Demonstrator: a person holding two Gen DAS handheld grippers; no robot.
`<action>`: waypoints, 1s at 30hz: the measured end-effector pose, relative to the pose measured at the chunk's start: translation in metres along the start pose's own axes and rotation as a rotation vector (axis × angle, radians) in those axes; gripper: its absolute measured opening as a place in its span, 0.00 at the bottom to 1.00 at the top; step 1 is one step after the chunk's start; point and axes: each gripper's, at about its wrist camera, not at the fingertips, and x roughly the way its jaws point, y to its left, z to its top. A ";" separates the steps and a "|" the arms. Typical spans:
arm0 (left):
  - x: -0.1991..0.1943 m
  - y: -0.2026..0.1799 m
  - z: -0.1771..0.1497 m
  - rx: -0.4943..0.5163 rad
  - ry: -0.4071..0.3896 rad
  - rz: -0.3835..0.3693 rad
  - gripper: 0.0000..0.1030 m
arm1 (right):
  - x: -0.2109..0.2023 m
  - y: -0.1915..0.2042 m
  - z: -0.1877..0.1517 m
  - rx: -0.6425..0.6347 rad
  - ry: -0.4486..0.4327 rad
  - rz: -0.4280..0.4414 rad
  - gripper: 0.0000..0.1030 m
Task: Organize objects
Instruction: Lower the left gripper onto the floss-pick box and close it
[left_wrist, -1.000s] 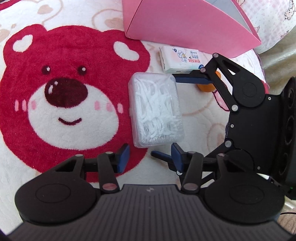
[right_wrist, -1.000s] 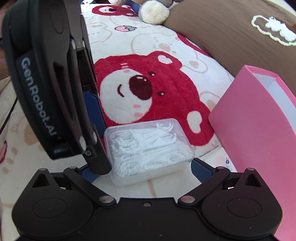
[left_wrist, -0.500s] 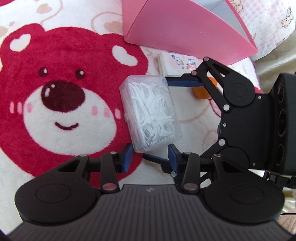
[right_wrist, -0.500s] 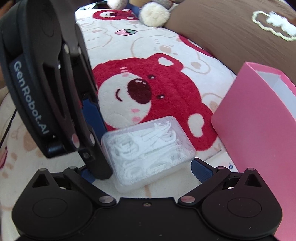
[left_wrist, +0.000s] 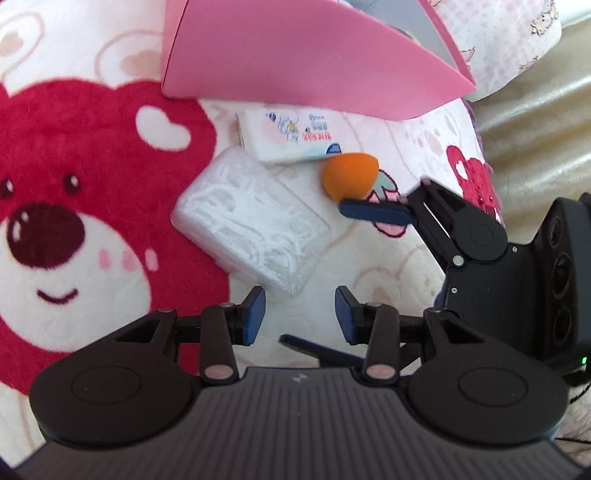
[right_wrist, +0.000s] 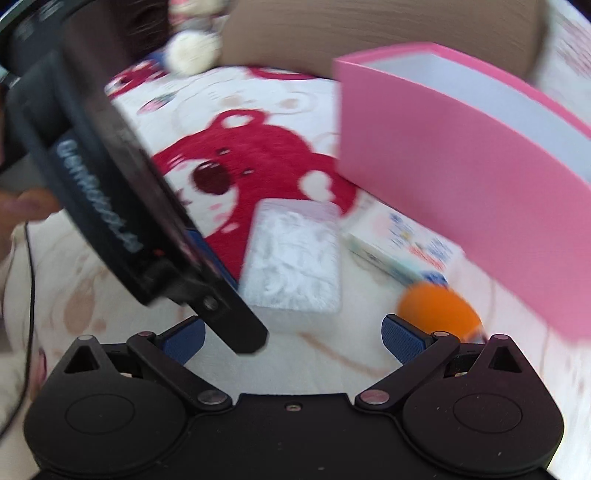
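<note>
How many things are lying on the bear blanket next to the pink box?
3: a clear floss-pick case by the bear's cheek, a tissue pack against the pink box, an orange sponge beside it. More may be hidden.

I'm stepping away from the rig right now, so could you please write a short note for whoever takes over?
Left gripper: jaws apart, empty, near the clear floss-pick box.
Right gripper: open, empty, beside the orange sponge.
The floss-pick box, tissue pack and orange sponge all lie on the bear blanket in front of the pink box.
Done: none of the three is packed yet.
Left: probably all three go into the pink box.
</note>
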 end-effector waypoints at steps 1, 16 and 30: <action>-0.005 0.001 0.001 0.009 -0.017 0.011 0.39 | -0.002 -0.002 -0.002 0.042 -0.007 0.000 1.00; -0.021 0.036 0.038 -0.006 -0.194 0.122 0.44 | 0.007 0.003 0.006 0.307 0.065 0.092 0.78; -0.008 0.045 0.028 -0.171 -0.036 -0.063 0.51 | 0.000 -0.013 0.007 0.304 0.104 0.134 0.79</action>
